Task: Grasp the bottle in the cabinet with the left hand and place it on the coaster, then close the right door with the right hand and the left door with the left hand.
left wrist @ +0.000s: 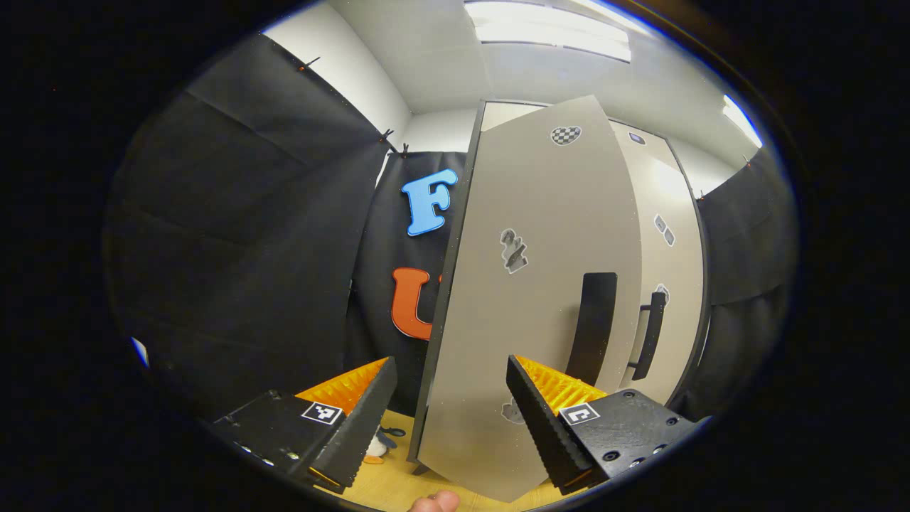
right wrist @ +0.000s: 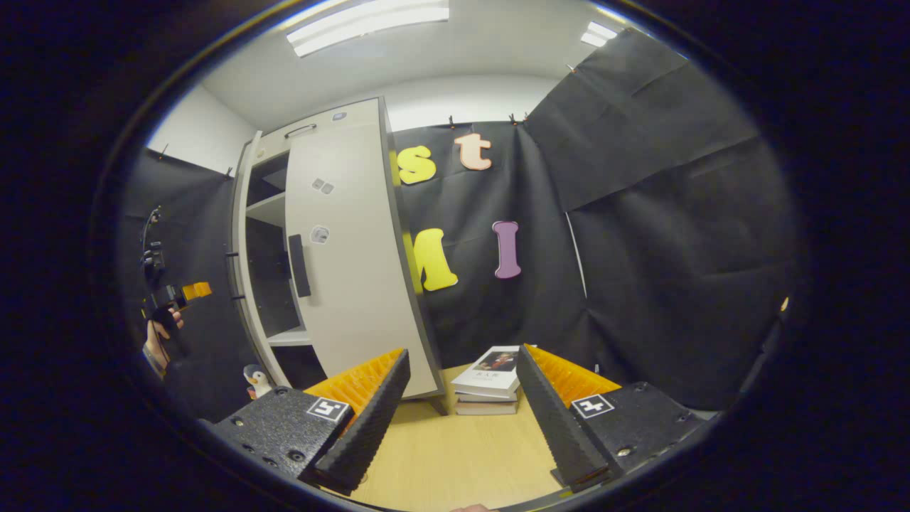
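The cabinet's left door (left wrist: 540, 284) stands partly open, its outer face with a dark handle (left wrist: 596, 327) right in front of my left gripper (left wrist: 450, 363). That gripper is open with nothing between its fingers. The right door (left wrist: 672, 284) behind it lies flat against the cabinet. In the right gripper view the right door (right wrist: 348, 270) faces me, and dark shelves (right wrist: 274, 210) show to its left, beside the left door's edge (right wrist: 240, 235). My right gripper (right wrist: 463, 352) hangs open over the table, holding nothing. The left gripper (right wrist: 170, 295) appears far left, held by a hand (right wrist: 153, 341).
A penguin toy (right wrist: 256, 380) stands by the cabinet's foot, also visible as the toy (left wrist: 380, 444) in the left gripper view. A stack of books (right wrist: 490, 384) lies on the wooden table (right wrist: 455, 455) to the cabinet's right. Black cloth walls enclose the booth.
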Demonstrator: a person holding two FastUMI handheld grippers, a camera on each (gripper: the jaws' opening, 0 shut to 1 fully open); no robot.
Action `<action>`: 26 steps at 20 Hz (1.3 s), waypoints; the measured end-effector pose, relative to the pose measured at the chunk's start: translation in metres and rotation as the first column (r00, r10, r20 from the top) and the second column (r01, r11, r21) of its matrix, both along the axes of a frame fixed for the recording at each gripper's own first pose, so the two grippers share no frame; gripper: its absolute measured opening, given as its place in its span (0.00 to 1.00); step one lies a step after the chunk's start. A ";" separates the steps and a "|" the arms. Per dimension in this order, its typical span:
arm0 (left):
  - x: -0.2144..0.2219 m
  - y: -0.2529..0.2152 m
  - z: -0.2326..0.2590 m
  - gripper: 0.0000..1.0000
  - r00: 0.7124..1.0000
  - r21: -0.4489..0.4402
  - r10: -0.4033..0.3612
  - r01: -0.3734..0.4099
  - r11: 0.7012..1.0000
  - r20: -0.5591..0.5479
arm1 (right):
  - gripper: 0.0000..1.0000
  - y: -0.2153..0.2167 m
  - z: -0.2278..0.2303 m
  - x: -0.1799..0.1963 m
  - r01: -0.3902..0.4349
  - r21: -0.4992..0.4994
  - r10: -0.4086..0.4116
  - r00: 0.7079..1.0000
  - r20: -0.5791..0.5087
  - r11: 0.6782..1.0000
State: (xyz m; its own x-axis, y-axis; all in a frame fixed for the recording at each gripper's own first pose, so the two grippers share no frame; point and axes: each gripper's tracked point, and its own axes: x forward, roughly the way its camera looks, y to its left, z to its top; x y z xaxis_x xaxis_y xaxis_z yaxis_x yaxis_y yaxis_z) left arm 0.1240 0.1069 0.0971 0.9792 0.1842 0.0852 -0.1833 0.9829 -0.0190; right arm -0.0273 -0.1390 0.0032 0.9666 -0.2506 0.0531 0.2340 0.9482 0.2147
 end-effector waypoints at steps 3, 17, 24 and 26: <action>-0.017 -0.011 0.000 1.00 1.000 0.036 -0.019 0.019 0.999 0.010 | 0.98 -0.003 0.000 0.002 0.003 -0.002 -0.003 1.000 -0.001 1.000; -0.149 -0.082 -0.102 0.95 0.997 0.117 0.029 -0.021 0.993 -0.069 | 0.99 0.054 -0.003 0.033 -0.159 -0.071 0.155 0.986 -0.055 0.985; -0.172 -0.147 -0.125 0.99 0.995 0.067 -0.056 0.061 0.996 -0.079 | 0.99 0.071 -0.008 0.037 -0.198 -0.084 0.192 0.979 -0.073 0.977; -0.171 -0.152 -0.119 0.99 0.995 0.064 -0.080 0.085 0.994 -0.065 | 0.94 0.071 -0.007 0.035 -0.197 -0.089 0.191 0.979 -0.064 0.976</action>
